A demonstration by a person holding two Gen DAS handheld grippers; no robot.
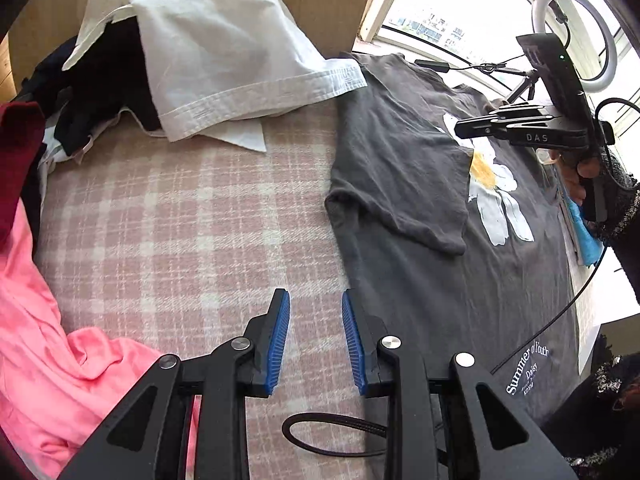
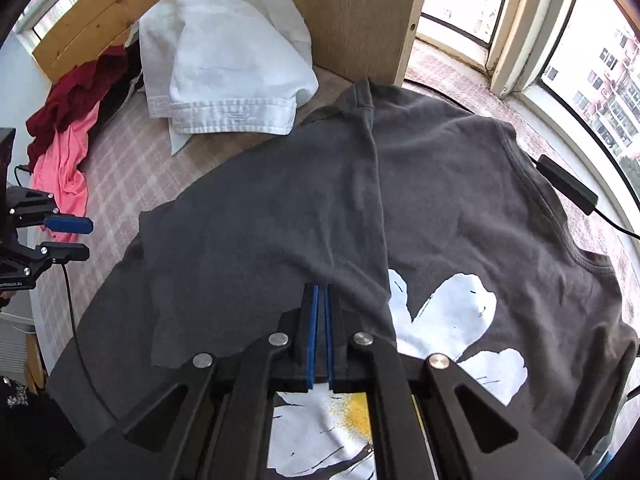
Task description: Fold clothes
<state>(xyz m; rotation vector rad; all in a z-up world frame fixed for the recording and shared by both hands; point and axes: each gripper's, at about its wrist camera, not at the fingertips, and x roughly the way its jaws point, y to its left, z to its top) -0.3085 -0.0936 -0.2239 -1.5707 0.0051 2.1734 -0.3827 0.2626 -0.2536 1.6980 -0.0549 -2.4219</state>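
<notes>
Grey tee (image 2: 460, 200) flat on the checked bedspread (image 1: 180, 220), right gripper (image 2: 321, 300) clenched on its folded-over sleeve, left gripper (image 1: 316, 320) released over bare bed (soft, limp cotton, will sag, so pinch hems or seams).

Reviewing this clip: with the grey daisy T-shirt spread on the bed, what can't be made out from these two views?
- The grey T-shirt: its far side runs past the left wrist view's right edge; its hem is hidden below the right tongs in the right wrist view.
- Small print under "Summer of Youth": too small to read.
- Dark clothes under the white garment: which garments, cannot tell.
- The left tongs stand open, empty.
</notes>
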